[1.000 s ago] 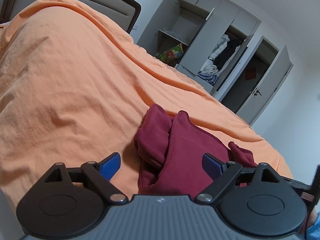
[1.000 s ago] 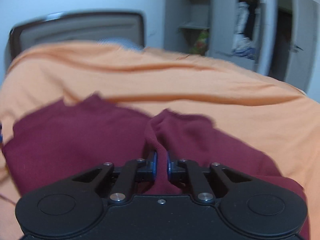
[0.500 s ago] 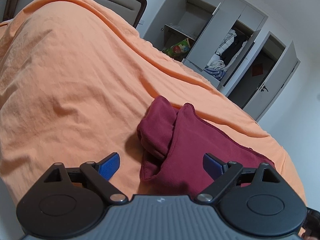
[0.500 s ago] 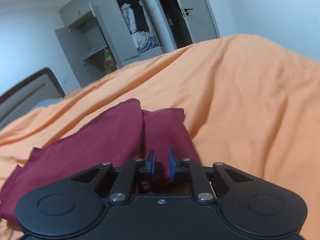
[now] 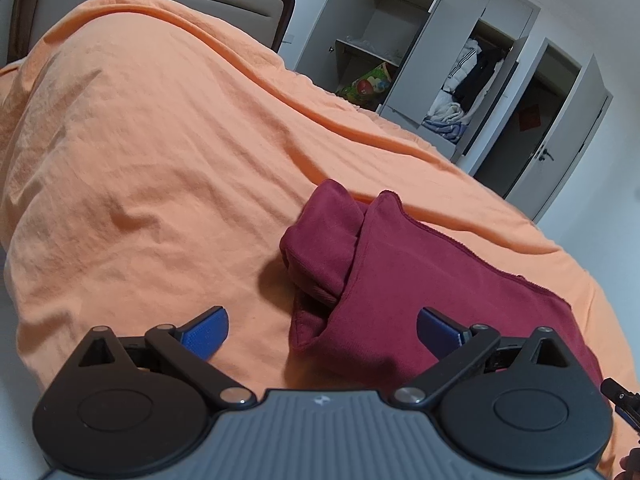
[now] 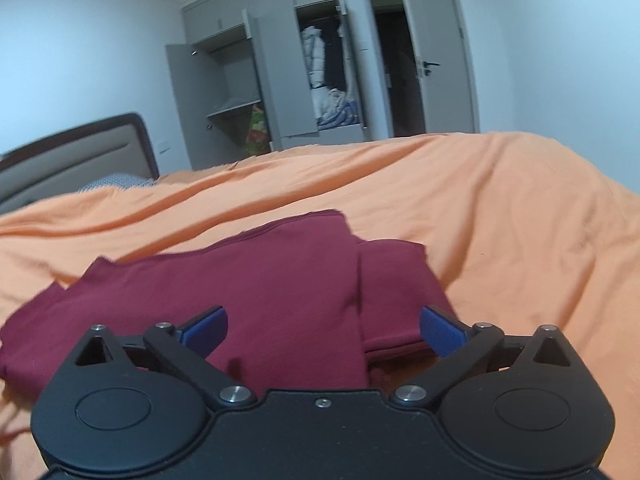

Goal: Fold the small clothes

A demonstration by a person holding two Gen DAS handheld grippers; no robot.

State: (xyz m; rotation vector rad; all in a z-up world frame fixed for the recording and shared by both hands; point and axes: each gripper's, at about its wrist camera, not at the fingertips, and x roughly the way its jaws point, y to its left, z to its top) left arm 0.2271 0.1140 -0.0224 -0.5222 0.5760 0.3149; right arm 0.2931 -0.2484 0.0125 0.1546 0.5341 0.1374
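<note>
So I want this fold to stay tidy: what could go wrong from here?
Three risks, as far as the views show. The bunched end of the maroon garment sits rolled and loose, so it may spring open. The orange bedcover is soft and wrinkled; pressing there could drag the layers askew. Both the left gripper and the right gripper are open, holding nothing, so a careless regrasp might pinch bedcover along with cloth.

Honestly no readable text anywhere in either view. Closest thing is a tiny pale logo mark embossed on the grey housing of the left gripper (image 5: pixel 322 326), but it's a symbol, not letters. There's also a red square sign (image 5: pixel 529 119) on the dark doorway beyond the wardrobe, too small to make out any characters on it.
</note>
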